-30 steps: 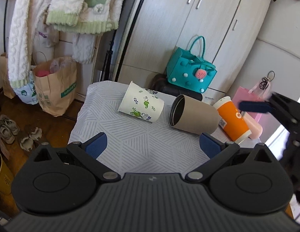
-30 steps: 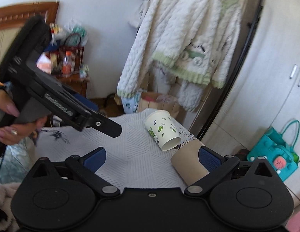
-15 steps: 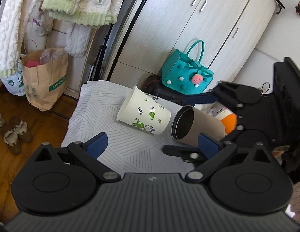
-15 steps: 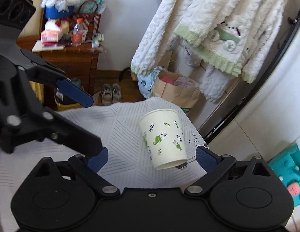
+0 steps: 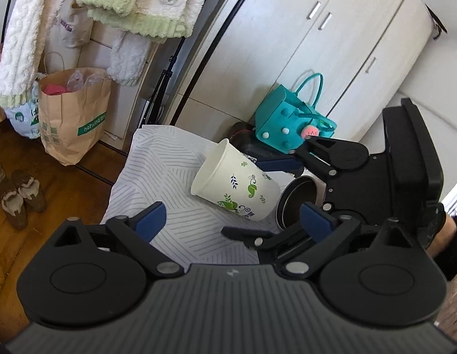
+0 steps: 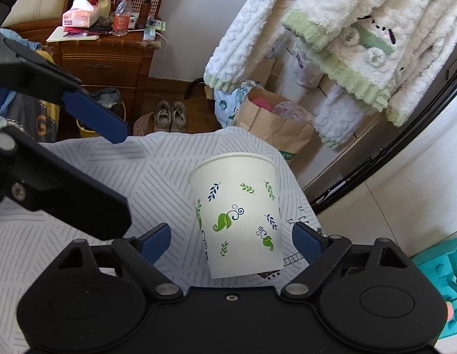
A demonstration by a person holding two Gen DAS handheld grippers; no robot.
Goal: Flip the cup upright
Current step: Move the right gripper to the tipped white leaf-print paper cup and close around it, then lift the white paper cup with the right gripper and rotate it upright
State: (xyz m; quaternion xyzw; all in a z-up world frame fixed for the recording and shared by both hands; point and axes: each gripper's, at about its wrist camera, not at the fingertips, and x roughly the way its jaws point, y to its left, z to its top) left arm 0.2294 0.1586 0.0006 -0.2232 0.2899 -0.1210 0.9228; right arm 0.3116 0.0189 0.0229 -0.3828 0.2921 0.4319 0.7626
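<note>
A white paper cup with green and blue leaf prints (image 5: 236,184) lies on its side on the striped cloth (image 5: 157,174), rim toward the far left. In the right wrist view the cup (image 6: 237,215) lies between my open fingers, base toward the camera. My right gripper (image 6: 231,239) is open around the cup without touching it; in the left wrist view it (image 5: 258,197) reaches in from the right. My left gripper (image 5: 233,221) is open and empty, just short of the cup.
A brown cylinder cup (image 5: 296,203) lies on its side right of the paper cup, mostly hidden by the right gripper. A teal bag (image 5: 290,126) stands behind. A paper bag (image 5: 72,115), shoes (image 5: 19,197) and hanging fleece clothes (image 5: 110,3) are at left. A wooden cabinet (image 6: 104,56) stands beyond.
My right gripper has swung from beside the brown cup to straddle the paper cup. My left gripper has moved closer to the cup. The orange cup is now hidden.
</note>
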